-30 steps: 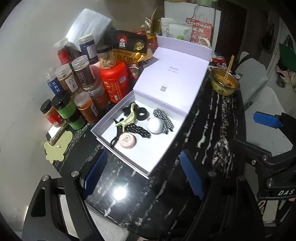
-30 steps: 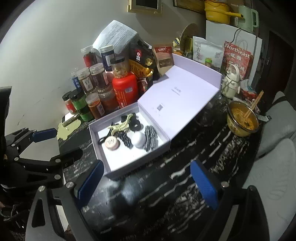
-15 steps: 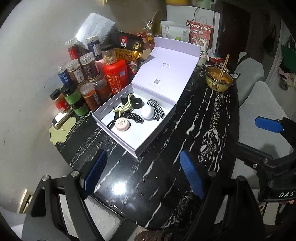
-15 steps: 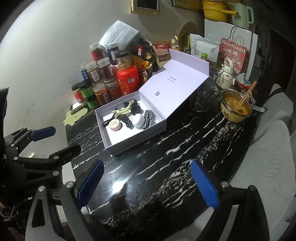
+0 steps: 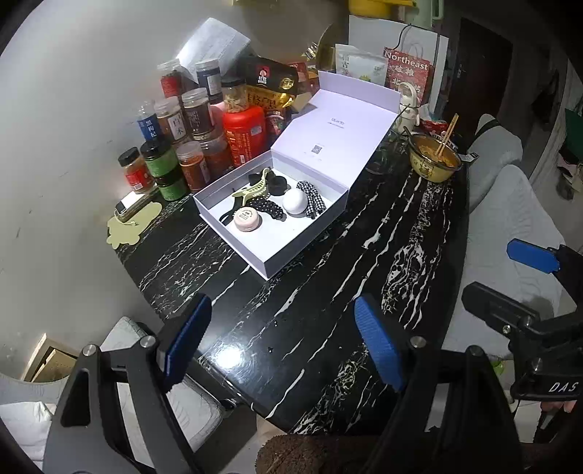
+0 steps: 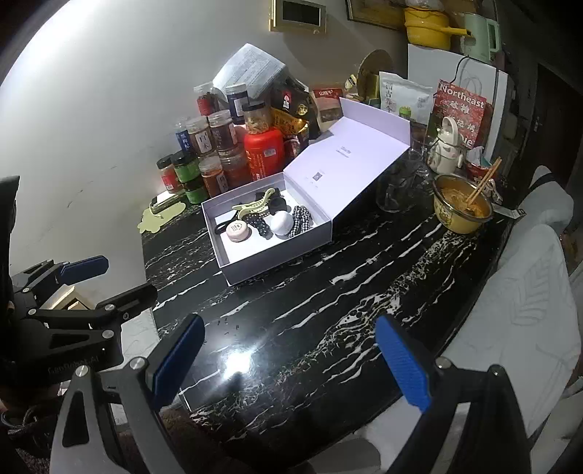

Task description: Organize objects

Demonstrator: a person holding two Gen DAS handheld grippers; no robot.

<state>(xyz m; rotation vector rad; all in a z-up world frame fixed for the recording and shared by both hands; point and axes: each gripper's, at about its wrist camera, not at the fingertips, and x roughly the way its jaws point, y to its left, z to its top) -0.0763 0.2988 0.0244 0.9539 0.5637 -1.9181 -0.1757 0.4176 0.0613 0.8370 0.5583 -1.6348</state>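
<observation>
Spanning most of both views, a black marble-patterned bench [image 5: 364,255] with white veins carries everything, its glossy top throwing back a bright spot of lamp light near the front edge. A plain pale wall [image 6: 91,127] closes the scene on the left, with a gold-framed panel [image 6: 298,16] high on it, and grey-white cushioned seats [image 6: 528,291] line the right side of the bench.

Toward the back left of the bench lies an open white cardboard box [image 5: 291,251] with its hinged lid [image 5: 335,135] leaning back. Inside it, bunched toward the far end, are a pale green hair claw [image 5: 253,187], a round pink compact [image 5: 247,218], a white ball-shaped case [image 5: 295,201] and several black and checked hair ties [image 5: 311,193]. The near half of the box floor is bare.

Behind the box stands a crowd of spice jars [image 5: 182,146] and a red canister [image 5: 244,133] against the wall, with snack bags piled above. Right of the lid sit a yellow enamel bowl of noodles with chopsticks [image 6: 462,209], a clear glass cup [image 6: 399,186] and a red paper bag printed "Northeast" [image 6: 461,109].

Both tools hang over the near edge, well apart from the box. The left gripper [image 5: 280,350] has its blue-padded jaws spread wide around nothing, and the right gripper [image 6: 291,361] is likewise spread and empty.
</observation>
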